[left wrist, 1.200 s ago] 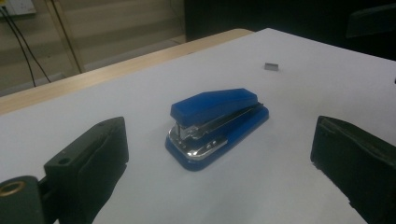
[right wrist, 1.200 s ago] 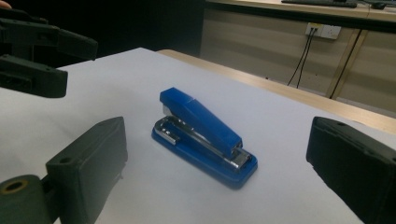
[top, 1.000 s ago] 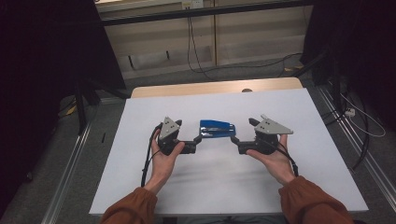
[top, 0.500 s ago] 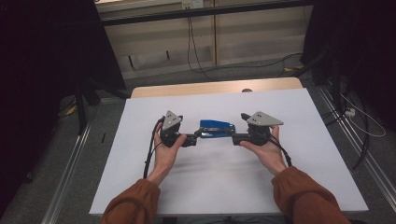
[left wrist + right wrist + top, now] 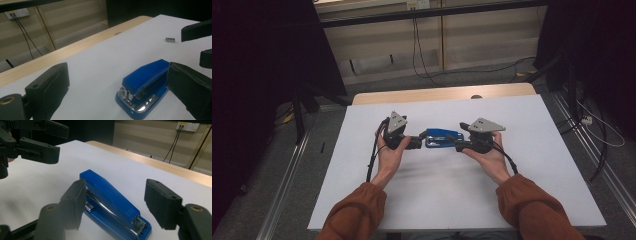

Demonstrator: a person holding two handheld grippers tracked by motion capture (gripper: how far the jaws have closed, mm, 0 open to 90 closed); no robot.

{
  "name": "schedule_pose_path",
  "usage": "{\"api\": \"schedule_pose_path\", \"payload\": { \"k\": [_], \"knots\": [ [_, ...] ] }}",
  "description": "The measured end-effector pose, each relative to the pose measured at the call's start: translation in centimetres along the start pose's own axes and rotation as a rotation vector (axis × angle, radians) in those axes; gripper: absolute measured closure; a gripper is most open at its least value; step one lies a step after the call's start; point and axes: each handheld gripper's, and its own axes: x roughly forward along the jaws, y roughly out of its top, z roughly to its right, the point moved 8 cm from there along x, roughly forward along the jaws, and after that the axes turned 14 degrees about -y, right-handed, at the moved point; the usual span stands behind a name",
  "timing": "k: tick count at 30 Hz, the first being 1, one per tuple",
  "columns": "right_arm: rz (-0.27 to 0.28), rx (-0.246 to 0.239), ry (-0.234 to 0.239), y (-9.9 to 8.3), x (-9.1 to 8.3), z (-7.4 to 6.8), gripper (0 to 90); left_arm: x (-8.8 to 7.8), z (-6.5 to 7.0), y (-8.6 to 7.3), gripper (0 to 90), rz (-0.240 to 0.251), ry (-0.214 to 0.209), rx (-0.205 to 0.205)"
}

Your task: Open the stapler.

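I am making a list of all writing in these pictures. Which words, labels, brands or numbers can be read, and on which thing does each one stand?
No text can be read with certainty.
Blue stapler: a small embossed mark on its side near the front end in the right gripper view, too small and blurred to read.
Wall socket: no legible marking.
White table cover: no writing.

Both grippers (image 5: 417, 142) (image 5: 457, 145) level, jaws apart, facing.

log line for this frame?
stapler: flat on white sheet | left gripper: open at one end | right gripper: closing, straddling other end, no grip
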Motion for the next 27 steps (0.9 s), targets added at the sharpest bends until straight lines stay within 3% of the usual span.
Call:
{"api": "schedule_pose_path", "payload": {
  "k": [4, 7, 11, 14, 16, 21, 24, 27],
  "knots": [
    [-0.031, 0.008, 0.032, -0.6, 0.0, -0.2, 46.4, 0.1, 0.4, -0.3, 4.2, -0.004, -0.022, -0.003],
    [-0.036, -0.014, 0.053, -0.9, -0.4, -0.3, 60.1, 0.0, 0.6, -0.6, 2.9, -0.003, -0.048, -0.019],
    [-0.041, -0.009, 0.067, -0.8, -0.6, -0.4, 71.2, 0.3, 0.6, -1.1, 2.9, -0.017, -0.056, -0.037],
    [-0.042, -0.003, 0.095, -0.7, -0.8, -0.6, 83.1, 0.2, 0.6, -1.5, 2.3, -0.027, -0.053, -0.089],
    [-0.049, 0.002, 0.112, -0.9, -0.9, -0.7, 90.0, 0.3, 0.6, -1.8, 2.8, -0.046, -0.045, -0.089],
    [-0.068, -0.018, 0.12, -1.4, -0.7, -1.1, 90.0, 0.3, 0.6, -2.0, 5.9, -0.055, -0.034, -0.088],
    [-0.072, -0.028, 0.125, -1.6, -0.6, -1.3, 90.0, 0.1, 0.9, -2.2, 21.9, -0.07, -0.058, -0.094],
    [-0.076, -0.033, 0.126, -1.7, -0.6, -1.4, 90.0, 0.0, 0.9, -2.2, 29.0, -0.064, -0.058, -0.104]
  ]
}}
